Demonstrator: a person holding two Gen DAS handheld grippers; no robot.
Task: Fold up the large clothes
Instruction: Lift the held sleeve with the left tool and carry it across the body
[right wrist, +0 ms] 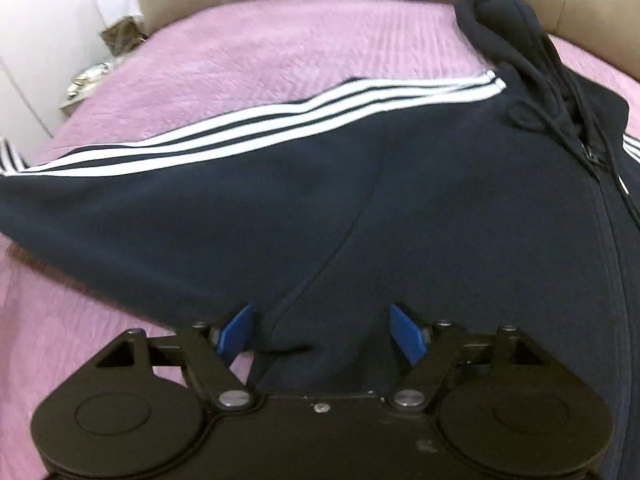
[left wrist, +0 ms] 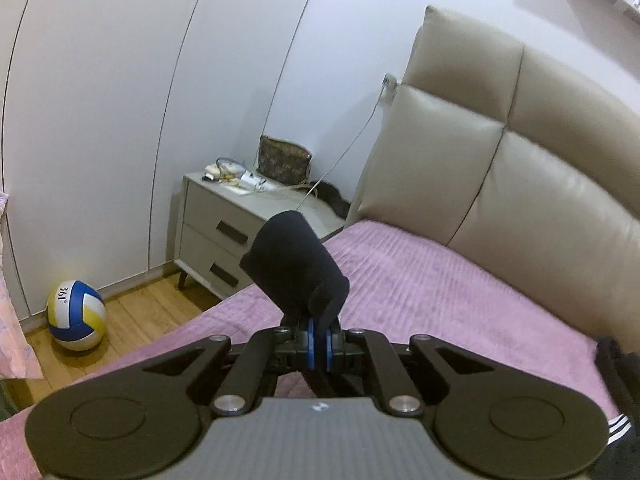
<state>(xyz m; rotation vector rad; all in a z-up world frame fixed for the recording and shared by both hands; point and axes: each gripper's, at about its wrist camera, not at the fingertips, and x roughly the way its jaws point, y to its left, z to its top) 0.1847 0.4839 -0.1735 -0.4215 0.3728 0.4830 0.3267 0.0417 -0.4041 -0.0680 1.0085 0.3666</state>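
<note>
A dark navy zip hoodie (right wrist: 420, 184) with white sleeve stripes (right wrist: 280, 120) lies spread on the pink bed cover (right wrist: 260, 48), hood toward the headboard. My left gripper (left wrist: 319, 344) is shut on the hoodie's dark sleeve cuff (left wrist: 294, 264), which stands up above the bed. A bit of the hoodie shows at the right edge of the left wrist view (left wrist: 620, 380). My right gripper (right wrist: 322, 330) is open, its blue pads (right wrist: 236, 330) either side of the hoodie's lower side seam, just over the fabric.
A beige padded headboard (left wrist: 500, 140) runs along the bed's far side. A grey nightstand (left wrist: 224, 232) with a patterned bag (left wrist: 284, 160) and clutter stands beside it. A volleyball (left wrist: 76, 314) lies on the wood floor by white wardrobe doors (left wrist: 120, 100).
</note>
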